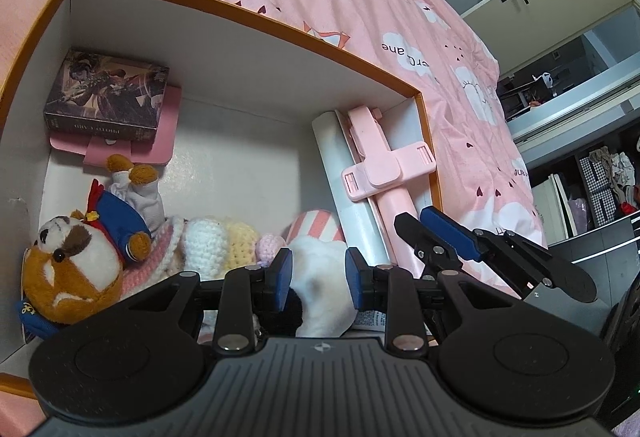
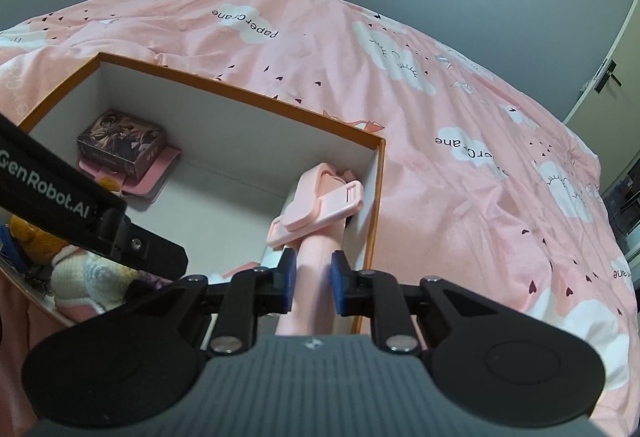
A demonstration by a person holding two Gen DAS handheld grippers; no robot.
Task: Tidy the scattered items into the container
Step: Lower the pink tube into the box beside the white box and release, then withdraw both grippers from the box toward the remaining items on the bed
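from my left wrist view the task looks nearly finished: the orange-rimmed white cardboard box (image 1: 248, 13) on the pink cloud-print bed cover (image 1: 440, 37) already holds most of what i can see. i count one dark printed photo-card box (image 1: 106, 97) lying on one flat pink wallet (image 1: 160, 141) in the far corner, one brown and white plush dog in a blue cape (image 1: 80, 257), one knitted pink, white and yellow soft toy (image 1: 216, 249), one white and black plush (image 1: 324, 277), one pink-striped item (image 1: 316, 225) half hidden, one white roll (image 1: 340, 173) and one pink plastic phone stand (image 1: 380, 165) along the right wall. my left gripper (image 1: 318, 271) hangs over the white plush with its jaws apart, gripping nothing. from my right wrist view, the right gripper (image 2: 314, 279) has its jaws clamped on the stem of the phone stand, which already sits inside the box by the right wall. i see no loose item left on the bed, so i judge letting go is what remains.
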